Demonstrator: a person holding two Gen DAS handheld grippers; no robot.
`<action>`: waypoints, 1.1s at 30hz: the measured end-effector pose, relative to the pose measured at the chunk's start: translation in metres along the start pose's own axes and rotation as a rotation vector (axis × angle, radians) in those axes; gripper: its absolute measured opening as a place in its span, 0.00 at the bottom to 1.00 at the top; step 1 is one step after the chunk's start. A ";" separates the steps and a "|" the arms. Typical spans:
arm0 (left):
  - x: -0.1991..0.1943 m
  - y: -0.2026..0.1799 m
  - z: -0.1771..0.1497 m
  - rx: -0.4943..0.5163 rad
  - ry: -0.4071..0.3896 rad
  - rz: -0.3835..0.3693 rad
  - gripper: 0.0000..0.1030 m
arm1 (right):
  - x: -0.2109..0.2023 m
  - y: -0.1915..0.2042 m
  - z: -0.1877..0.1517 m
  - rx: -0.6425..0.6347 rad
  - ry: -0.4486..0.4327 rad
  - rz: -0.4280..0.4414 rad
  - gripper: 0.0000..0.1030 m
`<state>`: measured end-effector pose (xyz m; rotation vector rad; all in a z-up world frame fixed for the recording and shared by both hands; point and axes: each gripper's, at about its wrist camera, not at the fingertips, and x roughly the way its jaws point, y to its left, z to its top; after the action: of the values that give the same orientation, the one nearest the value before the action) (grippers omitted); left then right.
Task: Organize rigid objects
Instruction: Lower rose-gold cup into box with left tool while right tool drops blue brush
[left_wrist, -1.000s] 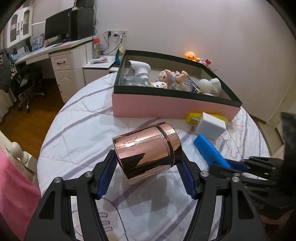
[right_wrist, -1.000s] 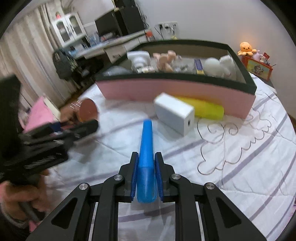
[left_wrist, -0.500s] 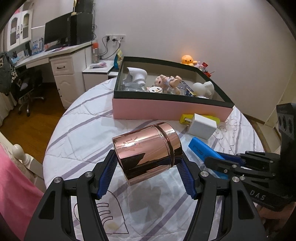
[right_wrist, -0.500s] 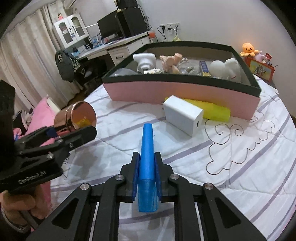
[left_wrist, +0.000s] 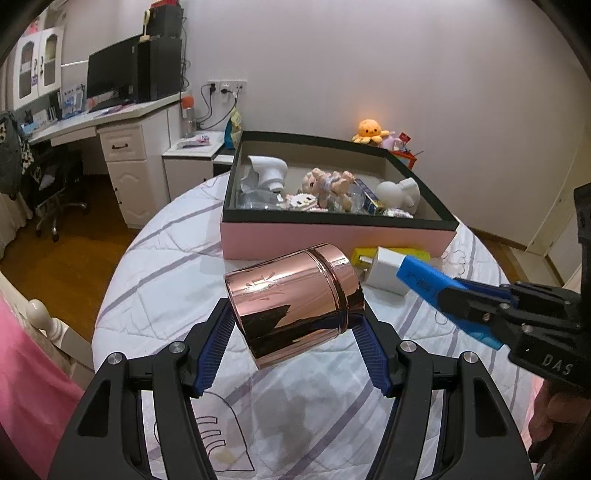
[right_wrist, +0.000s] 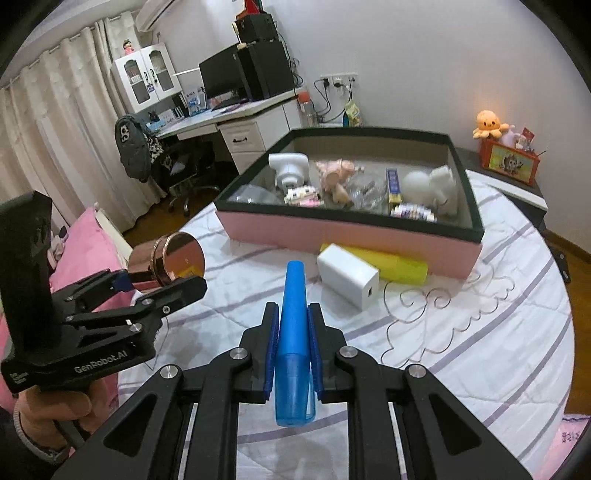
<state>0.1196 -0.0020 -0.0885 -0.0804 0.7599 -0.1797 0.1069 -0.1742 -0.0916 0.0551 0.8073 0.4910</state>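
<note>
My left gripper (left_wrist: 293, 325) is shut on a shiny rose-gold canister (left_wrist: 291, 302), held on its side above the quilted bed; the same canister (right_wrist: 168, 264) shows at the left of the right wrist view. My right gripper (right_wrist: 292, 325) is shut on a blue plastic case (right_wrist: 293, 332) that points forward between the pads, and this blue case (left_wrist: 424, 277) juts in from the right of the left wrist view. Ahead stands a pink box with a dark rim (left_wrist: 332, 238) (right_wrist: 351, 236), holding several toys and a white spray bottle (left_wrist: 267, 171).
A white charger block (right_wrist: 347, 275) and a yellow tube (right_wrist: 399, 264) lie on the quilt against the box's front wall. A desk with a monitor (right_wrist: 229, 74), a chair and drawers stand at the back left. A pink cushion (right_wrist: 85, 247) lies left of the bed.
Both grippers have lifted with their loads; the box and quilt sit lower and smaller in view. The right gripper with the blue case now reaches further into the left wrist view.
</note>
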 end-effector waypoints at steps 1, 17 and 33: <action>0.000 -0.001 0.003 0.003 -0.004 0.000 0.64 | -0.003 0.000 0.003 -0.003 -0.010 -0.001 0.15; 0.022 -0.018 0.086 0.066 -0.108 -0.018 0.64 | -0.007 -0.038 0.092 -0.011 -0.142 -0.066 0.15; 0.143 -0.025 0.162 0.108 -0.018 -0.011 0.64 | 0.087 -0.095 0.151 0.049 -0.069 -0.139 0.15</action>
<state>0.3296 -0.0529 -0.0652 0.0157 0.7310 -0.2301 0.3019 -0.1990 -0.0678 0.0603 0.7496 0.3360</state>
